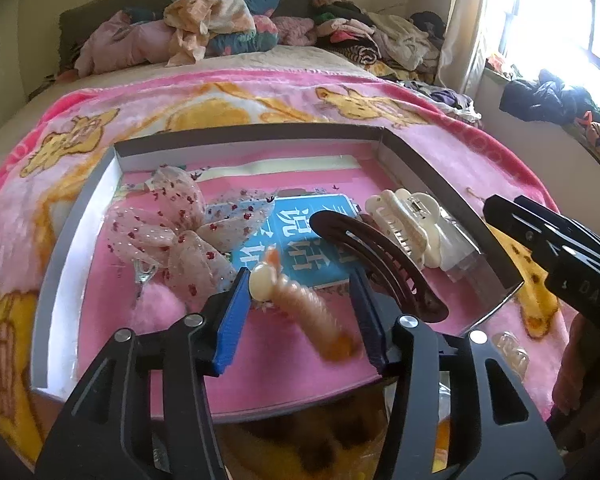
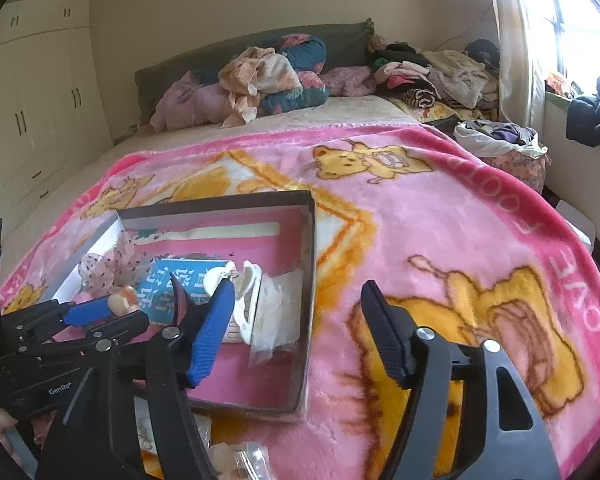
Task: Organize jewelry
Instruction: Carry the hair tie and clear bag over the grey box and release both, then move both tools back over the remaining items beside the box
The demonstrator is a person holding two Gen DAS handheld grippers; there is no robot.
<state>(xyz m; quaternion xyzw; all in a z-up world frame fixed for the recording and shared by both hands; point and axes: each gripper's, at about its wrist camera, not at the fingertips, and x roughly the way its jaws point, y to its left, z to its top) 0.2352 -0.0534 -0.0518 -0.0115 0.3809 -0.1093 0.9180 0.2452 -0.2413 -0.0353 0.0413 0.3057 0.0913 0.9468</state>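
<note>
Left gripper (image 1: 300, 308) part open over the box (image 1: 76, 216); orange clip (image 1: 300, 300) blurred between its pads, touching at most the left one, long axis running toward the camera. Right gripper (image 2: 300, 320) wide, empty, beside the box, farther off.

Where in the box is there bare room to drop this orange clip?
Bare pink floor runs along the near wall of the box, in front of the left hand-held gripper, and along the far wall. The middle is crowded: lace bow left, brown barrette and white claw clip right.
</note>
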